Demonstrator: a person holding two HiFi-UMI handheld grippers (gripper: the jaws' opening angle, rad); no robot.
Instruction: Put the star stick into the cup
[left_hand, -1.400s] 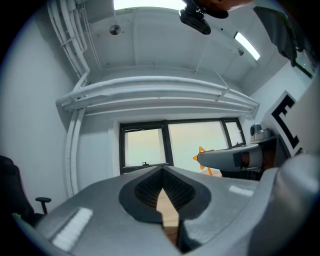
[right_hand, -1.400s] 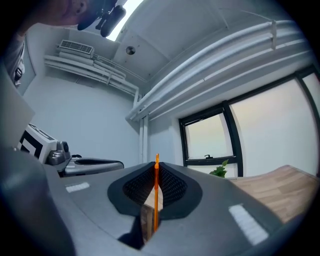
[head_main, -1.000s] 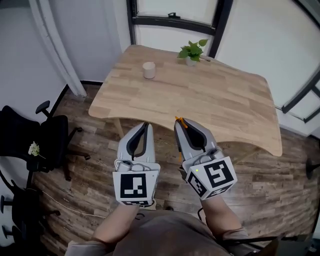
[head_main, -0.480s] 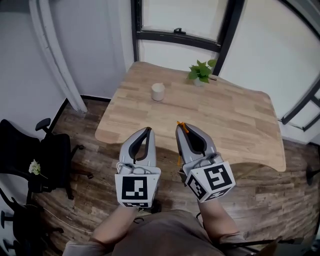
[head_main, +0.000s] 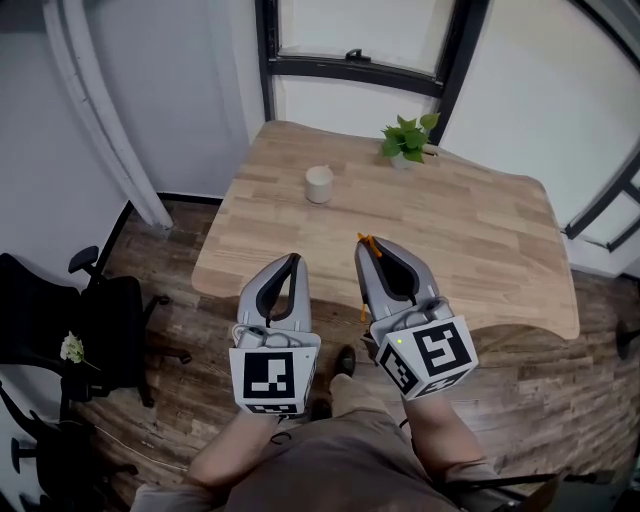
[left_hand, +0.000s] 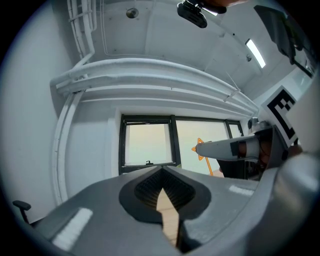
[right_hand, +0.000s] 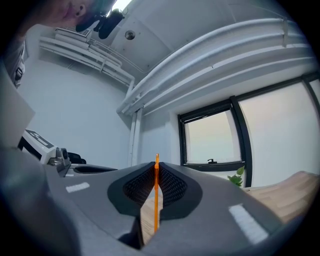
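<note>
A small cream cup (head_main: 319, 184) stands upright on the far left part of the wooden table (head_main: 480, 240). My right gripper (head_main: 366, 248) is shut on the thin orange star stick (head_main: 364, 282), whose star end pokes out at the jaw tips and whose shaft hangs down below them. In the right gripper view the stick (right_hand: 156, 197) runs edge-on between the closed jaws. The star tip (left_hand: 200, 148) also shows in the left gripper view. My left gripper (head_main: 295, 262) is shut and holds nothing. Both grippers hover over the table's near edge, well short of the cup.
A small potted green plant (head_main: 407, 141) sits at the table's far edge by the window frame (head_main: 350, 65). A black office chair (head_main: 85, 305) stands on the wooden floor at left. The person's legs and a shoe (head_main: 343, 362) show below the grippers.
The view has shifted forward toward the table, so the cup and plant sit slightly lower and closer. Both grippers keep their pose, the right one still clamped on the stick.
</note>
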